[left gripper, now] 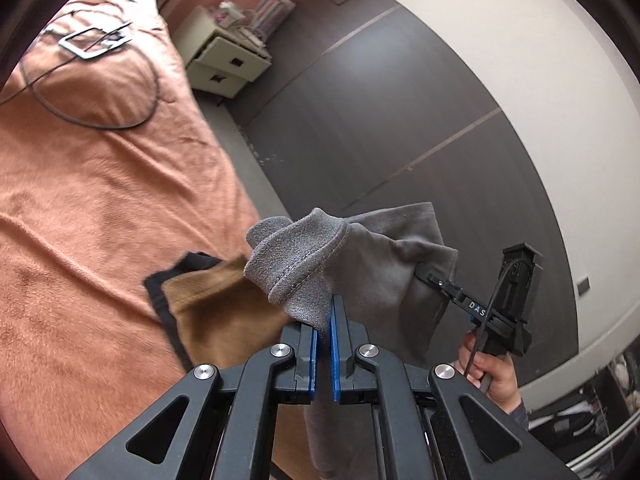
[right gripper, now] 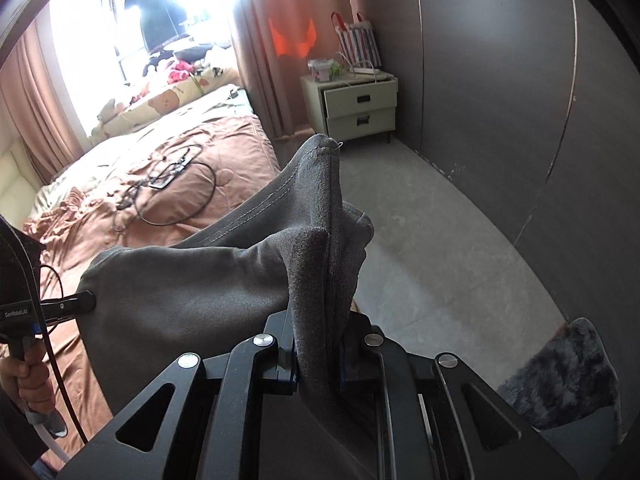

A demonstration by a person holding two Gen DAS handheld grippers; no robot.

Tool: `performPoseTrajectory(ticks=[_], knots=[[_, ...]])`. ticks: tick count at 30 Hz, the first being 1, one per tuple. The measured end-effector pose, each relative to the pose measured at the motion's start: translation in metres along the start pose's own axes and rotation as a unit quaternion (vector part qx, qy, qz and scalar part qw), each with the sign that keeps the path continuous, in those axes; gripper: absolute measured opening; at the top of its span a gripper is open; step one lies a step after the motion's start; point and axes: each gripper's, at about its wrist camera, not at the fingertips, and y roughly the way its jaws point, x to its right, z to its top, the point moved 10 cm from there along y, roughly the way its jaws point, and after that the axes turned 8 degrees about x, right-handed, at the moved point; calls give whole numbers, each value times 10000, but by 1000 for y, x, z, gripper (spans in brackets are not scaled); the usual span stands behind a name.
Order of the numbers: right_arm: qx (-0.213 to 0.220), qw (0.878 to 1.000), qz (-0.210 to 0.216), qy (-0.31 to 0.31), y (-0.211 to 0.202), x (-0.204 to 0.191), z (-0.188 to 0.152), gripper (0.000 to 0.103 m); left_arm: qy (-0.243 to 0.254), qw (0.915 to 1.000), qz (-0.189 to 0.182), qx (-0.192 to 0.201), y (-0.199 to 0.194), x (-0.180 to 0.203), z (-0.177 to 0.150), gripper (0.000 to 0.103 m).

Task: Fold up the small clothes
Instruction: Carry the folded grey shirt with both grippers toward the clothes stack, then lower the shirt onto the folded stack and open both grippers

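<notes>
Above a bed [left gripper: 80, 208] covered in orange-brown, the left gripper [left gripper: 324, 320] and right gripper [right gripper: 318, 344] each pinch an edge of 1 grey garment [left gripper: 360, 264], held up in the air between them, not yet folded or laid down.

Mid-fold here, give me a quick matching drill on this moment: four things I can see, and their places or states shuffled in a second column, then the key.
Things:
1. grey garment
2. brown cloth
3. black cable
4. nightstand

Places or states:
A. lying flat on the bedspread, black-edged
B. coiled on the bed
C. standing on the floor by the dark wall
D. held in the air, pinched by the left gripper and the right gripper

Pairs: 1-D, 2-A, 3-B, 4-C
</notes>
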Motion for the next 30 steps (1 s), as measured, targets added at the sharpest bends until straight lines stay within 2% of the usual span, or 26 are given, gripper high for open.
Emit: performPoseTrajectory(ticks=[2, 4, 5, 6, 7, 9, 11, 14, 16, 17, 19, 21, 25, 26, 30], knots=[[-153, 9996, -231, 50, 14, 2, -2, 17, 19, 9996, 283, -69, 9, -15, -2, 5], [-445, 9972, -605, 48, 26, 8, -12, 38, -41, 9959, 797, -426, 22, -37, -13, 8], [-537, 9950, -836, 28, 28, 13, -14, 45, -77, 9937, 959, -567, 25, -45, -19, 10], [-511, 9945, -912, 35, 23, 16, -11, 53, -74, 9927, 1039, -604, 25, -50, -23, 12], [-511, 9945, -912, 35, 23, 16, -11, 54, -39, 9930, 1045, -550, 22, -51, -24, 15], [-369, 9952, -904, 105, 9, 20, -6, 54, 56, 9929, 1123, -399, 15, -54, -23, 43], [-263, 9964, -798, 146, -4, 22, -6, 53, 64, 9917, 1261, -246, 9, -59, -20, 52], [-398, 9973, -621, 30, -11, 18, -12, 38, -7, 9915, 1269, -292, 11, -63, -20, 52], [-688, 9959, -581, -5, -11, 22, -27, 24, -11, 9898, 1384, -327, 14, -68, -20, 53], [-872, 9942, -633, -24, -7, 25, -33, 22, -28, 9898, 1392, -315, 16, -70, -20, 53], [-1260, 9886, -824, 12, 2, 41, -44, 21, -102, 9899, 1370, -336, 22, -75, -22, 53], [-1310, 9874, -888, 29, 5, 44, -44, 21, -112, 9887, 1451, -372, 27, -81, -25, 53], [-1314, 9809, -1433, 104, 3, 72, -42, 21, -130, 9832, 1776, -400, 35, -100, -29, 59], [-1181, 9839, -1310, 283, -11, 76, -37, 21, -171, 9831, 1781, -386, 34, -101, -29, 59], [-958, 9877, -1222, 181, -41, 74, -30, 21, -83, 9818, 1870, -313, 25, -98, -32, 59]])
